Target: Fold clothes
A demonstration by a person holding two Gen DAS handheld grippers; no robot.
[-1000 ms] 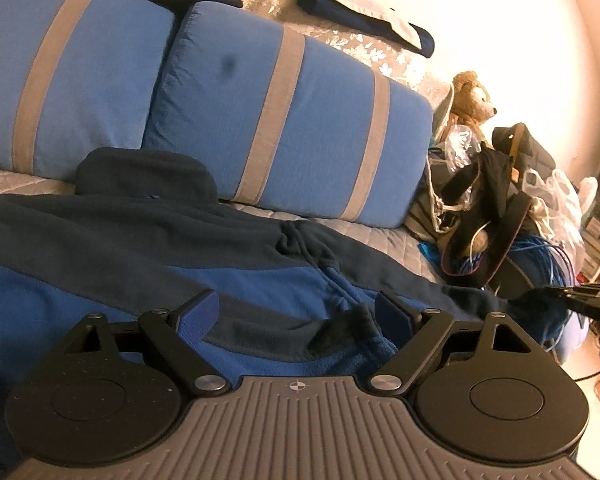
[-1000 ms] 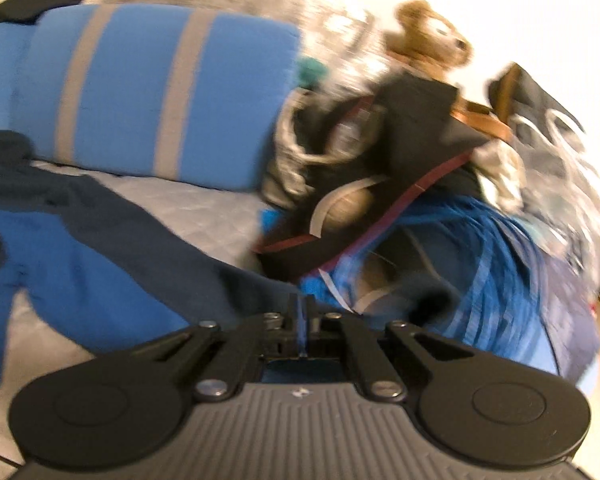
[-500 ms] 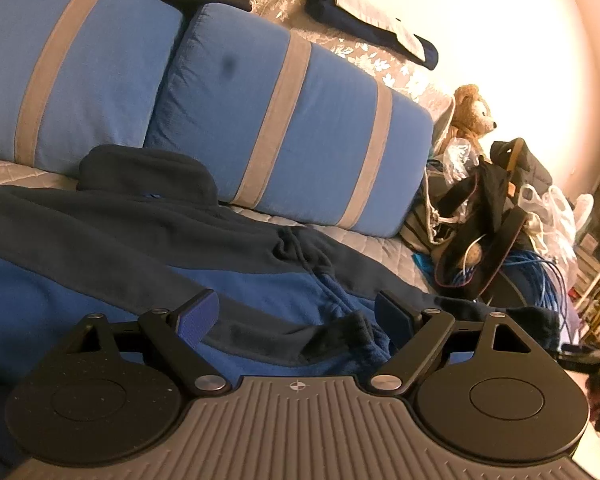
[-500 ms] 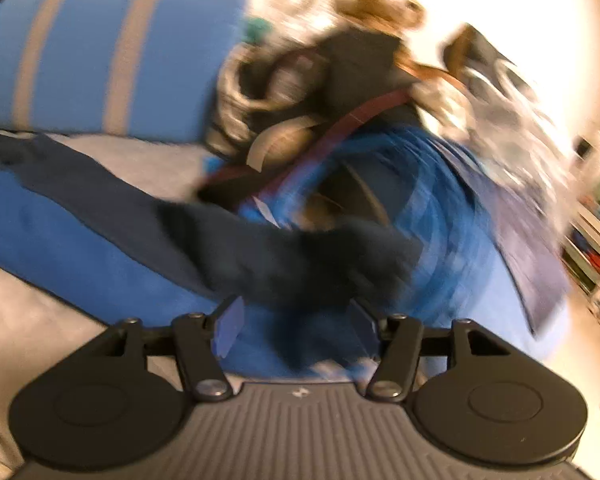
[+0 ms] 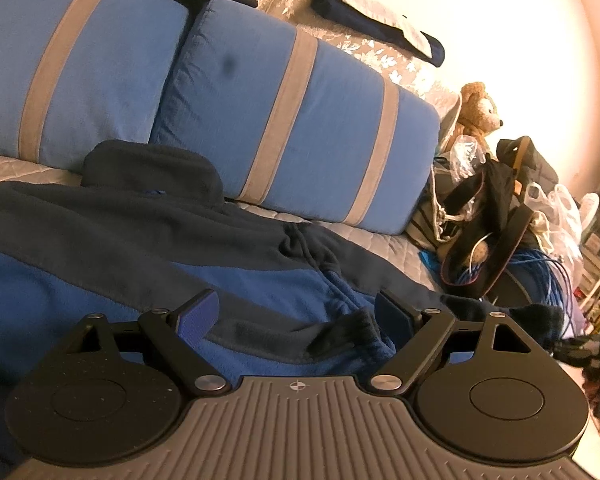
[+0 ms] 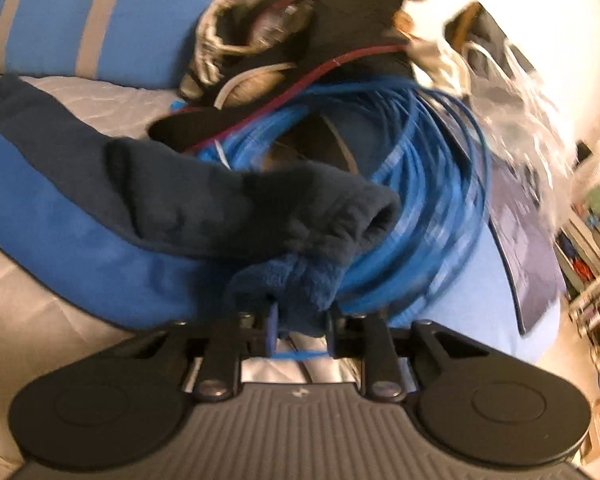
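A navy and blue fleece jacket (image 5: 148,264) is lying spread across the quilted bed cover (image 5: 376,242), its collar reaching toward the far blue striped cushions (image 5: 300,120) and its right sleeve (image 6: 260,208) stretching out toward the pile of things at the right end. The right gripper (image 6: 298,330) is closing its jaws on the blue fleece at the sleeve's cuff, with that fabric bunched between the pads. The left gripper (image 5: 298,312) is hovering over the jacket's body with its jaws standing wide and a fold of fleece lying loosely between the fingers, not pinched. At the right end, a dark bag (image 5: 484,240) with a red-trimmed strap is sitting open beside a coil of blue cable (image 6: 420,184); whether the cable lies partly in it cannot be told. Clear plastic bags (image 5: 556,216) are lying further right, and a teddy bear (image 5: 480,108) is sitting behind them against the wall. Dark clothing (image 5: 364,20) is draped over the top of the cushions. Compared with a second ago, the right gripper, then fully shut with nothing in it, has opened, dropped to the cuff and is now narrowing on it, while the left gripper is staying wide in the same spot.
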